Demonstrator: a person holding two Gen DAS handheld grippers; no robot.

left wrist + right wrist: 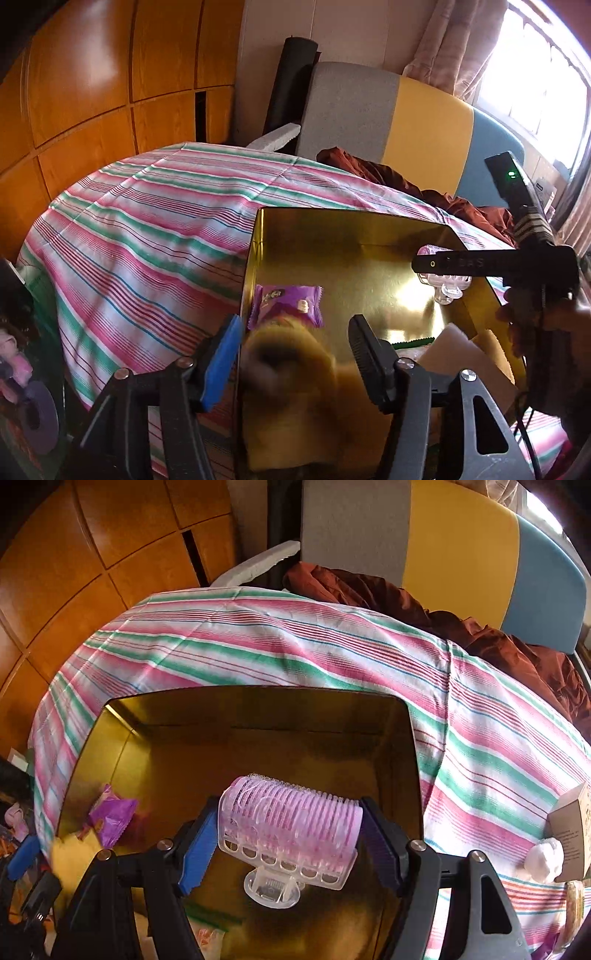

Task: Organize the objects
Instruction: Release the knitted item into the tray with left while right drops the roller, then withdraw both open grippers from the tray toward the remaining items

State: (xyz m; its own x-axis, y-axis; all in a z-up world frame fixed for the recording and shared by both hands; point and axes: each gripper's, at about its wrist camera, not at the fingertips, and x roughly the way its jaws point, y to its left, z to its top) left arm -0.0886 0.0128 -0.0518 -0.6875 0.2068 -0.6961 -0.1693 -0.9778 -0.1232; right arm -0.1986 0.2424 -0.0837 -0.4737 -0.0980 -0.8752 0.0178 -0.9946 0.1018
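Observation:
An open gold box stands on the striped tablecloth. A purple snack packet lies inside by its left wall. My left gripper hangs over the box's near left corner with its jaws apart. A blurred yellow-tan item is between and below the fingers, with a gap to each pad. My right gripper is shut on a clear pink hair roller, held across the pads above the box floor. The left wrist view shows the roller at the box's right side.
A green-edged packet and a beige piece lie in the box's near right corner. A small cardboard carton and a white ball sit on the cloth to the right. Rust-red fabric and a chair back lie beyond the table.

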